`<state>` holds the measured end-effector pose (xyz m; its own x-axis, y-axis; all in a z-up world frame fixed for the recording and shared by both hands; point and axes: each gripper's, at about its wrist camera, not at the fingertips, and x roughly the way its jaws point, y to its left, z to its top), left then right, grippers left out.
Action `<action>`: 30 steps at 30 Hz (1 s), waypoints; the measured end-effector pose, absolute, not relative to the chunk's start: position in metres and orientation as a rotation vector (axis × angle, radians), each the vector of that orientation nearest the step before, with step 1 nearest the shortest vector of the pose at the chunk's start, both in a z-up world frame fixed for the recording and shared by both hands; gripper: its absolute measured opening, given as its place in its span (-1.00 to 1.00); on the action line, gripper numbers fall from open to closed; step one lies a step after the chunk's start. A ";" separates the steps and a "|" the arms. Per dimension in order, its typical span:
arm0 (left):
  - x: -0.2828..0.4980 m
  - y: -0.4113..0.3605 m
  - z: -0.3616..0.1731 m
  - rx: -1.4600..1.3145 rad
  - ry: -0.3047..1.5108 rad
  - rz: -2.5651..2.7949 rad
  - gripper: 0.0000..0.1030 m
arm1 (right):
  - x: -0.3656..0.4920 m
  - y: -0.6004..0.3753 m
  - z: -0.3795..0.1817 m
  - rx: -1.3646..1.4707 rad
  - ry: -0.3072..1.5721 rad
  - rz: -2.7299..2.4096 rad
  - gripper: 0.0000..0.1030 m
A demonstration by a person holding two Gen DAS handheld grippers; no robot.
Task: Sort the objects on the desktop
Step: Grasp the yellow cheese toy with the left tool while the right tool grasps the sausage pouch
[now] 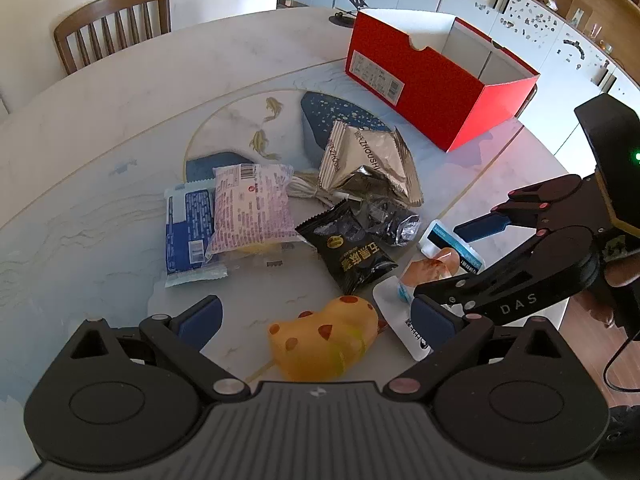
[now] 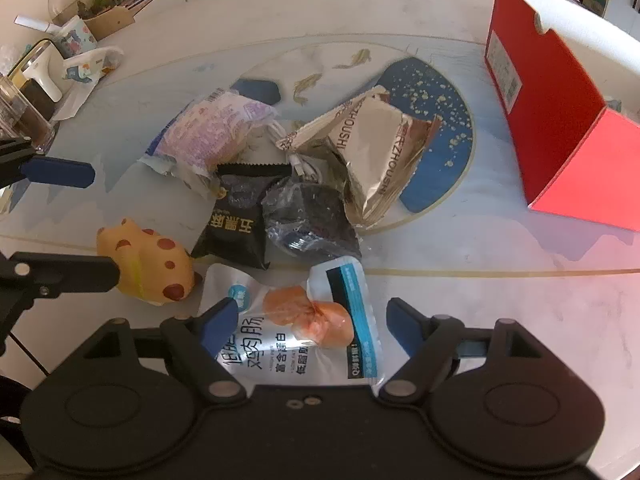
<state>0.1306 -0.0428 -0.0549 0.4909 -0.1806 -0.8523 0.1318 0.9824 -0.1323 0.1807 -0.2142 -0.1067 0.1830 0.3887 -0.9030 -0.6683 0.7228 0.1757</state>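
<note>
My left gripper (image 1: 316, 316) is open, its fingers on either side of a yellow spotted toy (image 1: 326, 336) on the table; the toy shows in the right wrist view (image 2: 148, 264) too. My right gripper (image 2: 310, 320) is open around a white sausage packet (image 2: 304, 332), also seen in the left wrist view (image 1: 432, 276). Behind lie a black snack bag (image 2: 236, 220), a dark crumpled wrapper (image 2: 312, 220), a silver bag (image 2: 372, 148), a purple-printed packet (image 2: 212, 128) and a blue packet (image 1: 190, 232). An open red box (image 1: 436, 80) stands at the far right.
A white cable (image 1: 308, 190) lies under the silver bag. A wooden chair (image 1: 114, 26) stands beyond the round table (image 1: 100, 120). Cups and a jar (image 2: 24, 116) sit at the table's left edge. The table edge drops off at the right (image 1: 560, 312).
</note>
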 end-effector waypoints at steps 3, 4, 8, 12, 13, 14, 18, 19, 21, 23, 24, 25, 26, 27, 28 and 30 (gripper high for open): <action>0.131 -0.041 -0.057 -0.057 1.046 -0.186 0.96 | 0.185 -0.212 -0.111 -0.271 1.170 0.714 0.57; 0.131 -0.040 -0.057 -0.060 1.047 -0.185 0.96 | 0.187 -0.213 -0.112 -0.262 1.172 0.707 0.56; 0.132 -0.039 -0.060 -0.065 1.054 -0.186 0.96 | 0.189 -0.218 -0.111 -0.243 1.175 0.708 0.52; 0.131 -0.042 -0.064 -0.070 1.055 -0.190 0.96 | 0.186 -0.214 -0.109 -0.242 1.167 0.711 0.27; 0.131 -0.043 -0.065 -0.067 1.054 -0.190 0.96 | 0.184 -0.213 -0.109 -0.258 1.155 0.712 0.07; 0.131 -0.044 -0.066 -0.063 1.054 -0.190 0.96 | 0.184 -0.210 -0.108 -0.277 1.145 0.713 0.01; 0.131 -0.048 -0.070 -0.061 1.061 -0.185 0.96 | 0.184 -0.214 -0.105 -0.285 1.140 0.704 -0.31; 0.131 -0.049 -0.071 -0.060 1.063 -0.184 0.94 | 0.184 -0.216 -0.105 -0.275 1.144 0.704 -0.39; 0.129 -0.052 -0.073 -0.054 1.066 -0.183 0.94 | 0.185 -0.219 -0.103 -0.269 1.142 0.697 -0.42; 0.129 -0.053 -0.075 -0.049 1.068 -0.179 0.94 | 0.185 -0.223 -0.104 -0.259 1.144 0.693 -0.43; 0.129 -0.053 -0.075 -0.053 1.067 -0.178 0.94 | 0.185 -0.224 -0.103 -0.257 1.142 0.687 -0.43; 0.130 -0.053 -0.075 -0.056 1.066 -0.178 0.94 | 0.185 -0.227 -0.103 -0.250 1.141 0.681 -0.44; 0.130 -0.053 -0.075 -0.057 1.064 -0.175 0.90 | 0.185 -0.229 -0.102 -0.241 1.140 0.674 -0.46; 0.130 -0.054 -0.076 -0.056 1.064 -0.173 0.88 | 0.185 -0.231 -0.101 -0.229 1.138 0.667 -0.50; 0.131 -0.054 -0.076 -0.057 1.065 -0.174 0.85 | 0.185 -0.234 -0.100 -0.213 1.138 0.665 -0.54; 0.132 -0.055 -0.079 -0.055 1.073 -0.171 0.78 | 0.185 -0.240 -0.099 -0.187 1.138 0.661 -0.64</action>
<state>0.1319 -0.0547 -0.0788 0.4657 -0.1658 -0.8693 0.1125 0.9854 -0.1276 0.1848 -0.2398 -0.0989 0.2542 0.3917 -0.8843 -0.5745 0.7967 0.1877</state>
